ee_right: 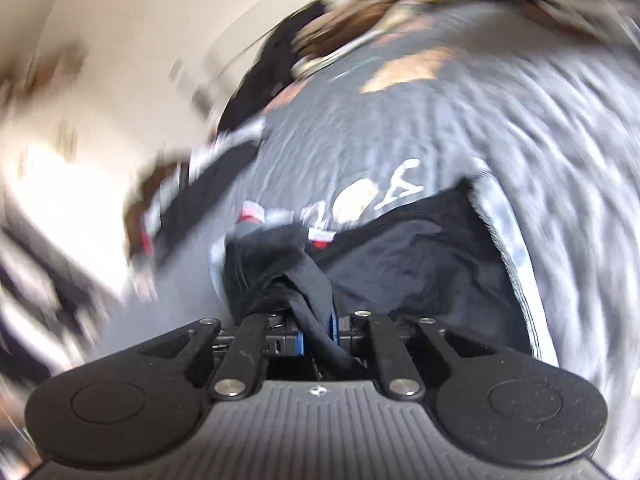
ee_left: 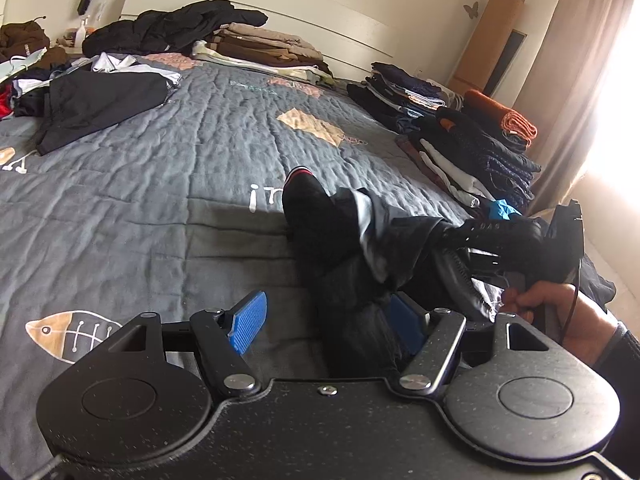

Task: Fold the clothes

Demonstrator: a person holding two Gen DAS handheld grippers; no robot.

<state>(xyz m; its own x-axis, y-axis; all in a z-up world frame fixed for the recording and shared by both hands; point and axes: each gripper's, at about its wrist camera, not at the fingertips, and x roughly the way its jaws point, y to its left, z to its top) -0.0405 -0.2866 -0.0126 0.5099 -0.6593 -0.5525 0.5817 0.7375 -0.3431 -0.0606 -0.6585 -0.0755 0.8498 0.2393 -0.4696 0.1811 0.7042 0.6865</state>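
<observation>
Left wrist view: left gripper (ee_left: 326,322) spread wide, black garment (ee_left: 344,240) draped between pads. Right gripper (ee_right: 316,330) clamped tight on same garment; surroundings blurred.

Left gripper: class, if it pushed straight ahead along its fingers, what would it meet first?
The left gripper is open, and the dark garment already lies between its fingers, bunched just ahead. It would meet that garment first; beyond it is only the grey quilt. Depth is uncertain in a fisheye view.
</observation>
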